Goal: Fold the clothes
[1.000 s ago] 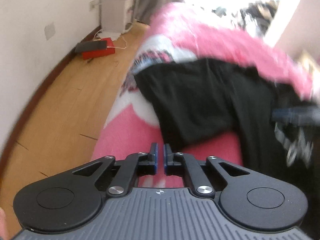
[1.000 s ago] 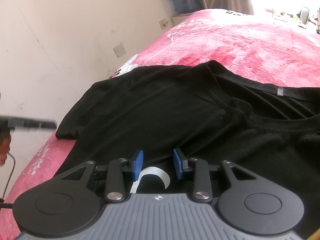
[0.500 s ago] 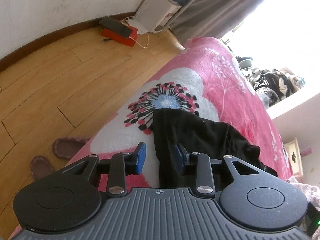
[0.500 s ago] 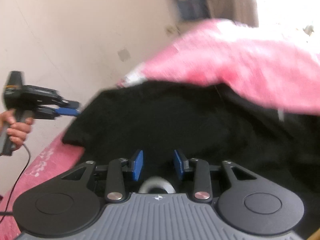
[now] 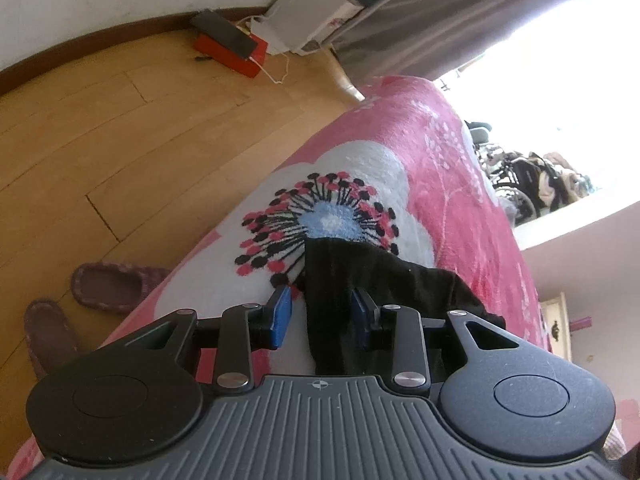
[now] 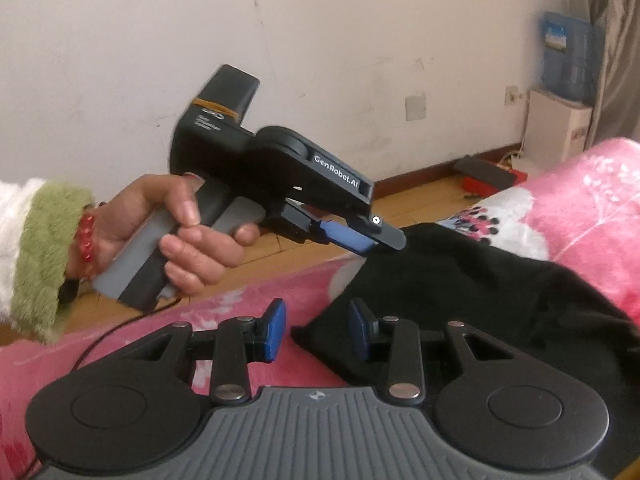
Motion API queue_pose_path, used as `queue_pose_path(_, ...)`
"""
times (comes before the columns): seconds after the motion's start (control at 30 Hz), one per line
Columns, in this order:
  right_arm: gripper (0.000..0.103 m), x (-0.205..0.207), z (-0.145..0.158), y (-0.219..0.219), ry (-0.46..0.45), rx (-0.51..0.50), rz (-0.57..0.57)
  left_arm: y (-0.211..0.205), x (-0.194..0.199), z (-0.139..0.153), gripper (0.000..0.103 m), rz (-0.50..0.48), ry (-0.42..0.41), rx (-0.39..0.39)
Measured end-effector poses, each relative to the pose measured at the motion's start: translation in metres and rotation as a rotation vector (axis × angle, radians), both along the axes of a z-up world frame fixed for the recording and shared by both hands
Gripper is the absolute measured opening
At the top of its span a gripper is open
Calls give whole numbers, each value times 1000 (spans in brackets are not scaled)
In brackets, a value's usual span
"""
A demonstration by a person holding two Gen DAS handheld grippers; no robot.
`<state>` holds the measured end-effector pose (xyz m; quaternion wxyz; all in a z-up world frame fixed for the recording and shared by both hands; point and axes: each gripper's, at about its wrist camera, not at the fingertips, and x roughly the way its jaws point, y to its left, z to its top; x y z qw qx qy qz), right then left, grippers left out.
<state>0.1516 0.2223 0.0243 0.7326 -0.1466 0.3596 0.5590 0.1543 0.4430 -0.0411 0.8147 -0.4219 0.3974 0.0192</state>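
On the pink floral blanket (image 5: 460,168) covering the bed lies the black cotton garment (image 6: 460,280), its near corner between my right gripper (image 6: 316,330) and its spread jaws; my left gripper (image 5: 322,316) has its jaws spread too, straddling the garment's edge beside the wooden floor (image 5: 120,140)

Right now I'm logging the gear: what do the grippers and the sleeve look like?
Both are black pistol-grip tools with blue finger pads. The left gripper has white GenRobot.AI lettering, a grey handle and a black cable. The right gripper has a ribbed grey body. The sleeve is fluffy white, green-cuffed, beside red beads.
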Motion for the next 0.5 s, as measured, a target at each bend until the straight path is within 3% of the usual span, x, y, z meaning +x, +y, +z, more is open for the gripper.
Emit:
queue_pose_path(0.33,38,18,-29,-9,87,-36,-135,10,-2,-1,34,-41,-49,-131)
queue_pose_path(0.5,38,20,-33,-12,108,-26,-156,10,-3,-4,37,-64,-46,-151)
